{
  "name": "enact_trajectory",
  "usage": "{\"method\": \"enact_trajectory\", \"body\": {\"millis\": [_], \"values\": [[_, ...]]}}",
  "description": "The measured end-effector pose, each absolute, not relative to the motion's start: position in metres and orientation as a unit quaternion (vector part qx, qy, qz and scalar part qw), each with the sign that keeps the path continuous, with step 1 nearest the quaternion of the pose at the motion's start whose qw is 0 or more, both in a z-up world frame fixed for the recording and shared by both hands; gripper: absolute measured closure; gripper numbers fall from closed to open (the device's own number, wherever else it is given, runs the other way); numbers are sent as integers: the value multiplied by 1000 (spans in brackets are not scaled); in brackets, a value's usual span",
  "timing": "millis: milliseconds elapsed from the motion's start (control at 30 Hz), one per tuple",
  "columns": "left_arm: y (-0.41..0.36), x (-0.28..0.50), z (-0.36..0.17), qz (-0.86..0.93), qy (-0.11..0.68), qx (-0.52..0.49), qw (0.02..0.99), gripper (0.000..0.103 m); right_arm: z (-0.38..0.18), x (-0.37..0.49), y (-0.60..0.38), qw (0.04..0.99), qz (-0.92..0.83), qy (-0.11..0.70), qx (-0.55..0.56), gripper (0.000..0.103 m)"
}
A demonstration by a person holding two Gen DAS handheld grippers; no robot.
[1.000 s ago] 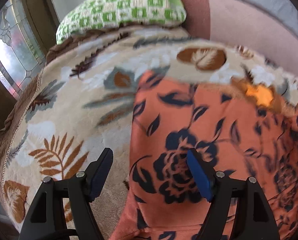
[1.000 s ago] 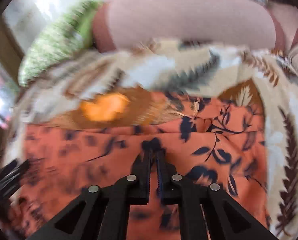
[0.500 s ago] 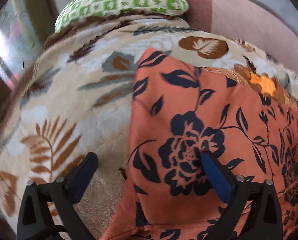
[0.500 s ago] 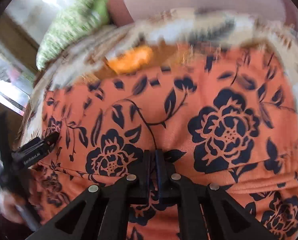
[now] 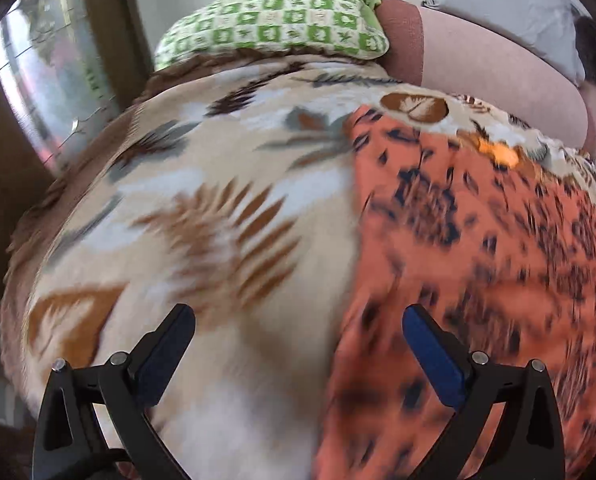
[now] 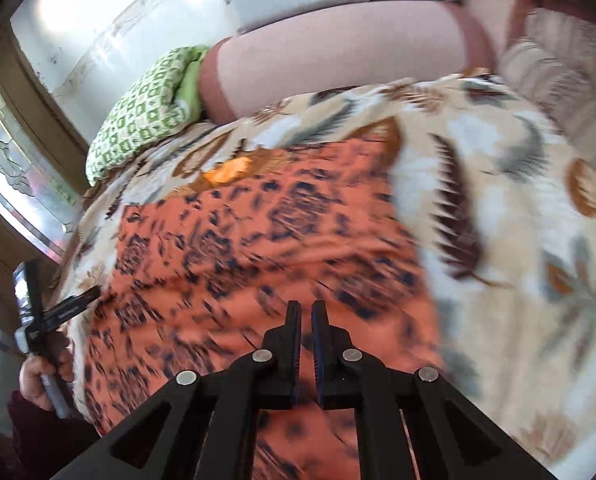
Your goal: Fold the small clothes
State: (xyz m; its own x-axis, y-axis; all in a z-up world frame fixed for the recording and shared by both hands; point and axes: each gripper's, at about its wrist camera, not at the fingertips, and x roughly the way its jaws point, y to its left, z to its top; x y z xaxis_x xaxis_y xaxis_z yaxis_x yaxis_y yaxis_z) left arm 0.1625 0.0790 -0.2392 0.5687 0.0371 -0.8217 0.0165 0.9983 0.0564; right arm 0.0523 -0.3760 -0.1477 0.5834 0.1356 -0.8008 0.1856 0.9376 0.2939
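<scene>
My left gripper (image 5: 298,344) is standing with its jaws spread wide and nothing between them; the blanket (image 5: 218,208) is showing through the gap, and the right-hand finger (image 5: 434,356) is hanging over the left edge of the cloth (image 5: 478,248). My right gripper (image 6: 305,322) is sitting with its jaws nearly together, only a thin slit between the pads, and I am seeing no fabric pinched there; it is hovering over the near part of the cloth (image 6: 258,248).

The cloth, orange with dark flowers, is lying flat on the blanket as a rough rectangle. Both views are blurring, so I cannot make out its folds. A small bright orange patch (image 6: 228,170) is showing at its far edge.

In the right view my hand (image 6: 44,380) is gripping the left tool at the cloth's left edge. Beyond the blanket a green checked pillow (image 5: 274,20) is resting beside a pink bolster (image 5: 498,68), with a window (image 6: 14,176) off to the left.
</scene>
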Motion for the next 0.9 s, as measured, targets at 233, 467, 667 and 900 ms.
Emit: {"method": "enact_trajectory", "body": {"millis": [233,467,667,900], "values": [[103,80,-237,-17,477,-5,879,0,-151,-14,-408,864,-5,455,218,84],[95,25,-243,-60,501,26,863,0,-170,-59,-422,860,-4,440,259,28],[111,7,-255,-52,530,-1,846,0,-201,-71,-436,843,4,450,296,28],[118,5,-272,-63,555,-48,828,7,-220,-79,-443,829,8,460,317,30]]}}
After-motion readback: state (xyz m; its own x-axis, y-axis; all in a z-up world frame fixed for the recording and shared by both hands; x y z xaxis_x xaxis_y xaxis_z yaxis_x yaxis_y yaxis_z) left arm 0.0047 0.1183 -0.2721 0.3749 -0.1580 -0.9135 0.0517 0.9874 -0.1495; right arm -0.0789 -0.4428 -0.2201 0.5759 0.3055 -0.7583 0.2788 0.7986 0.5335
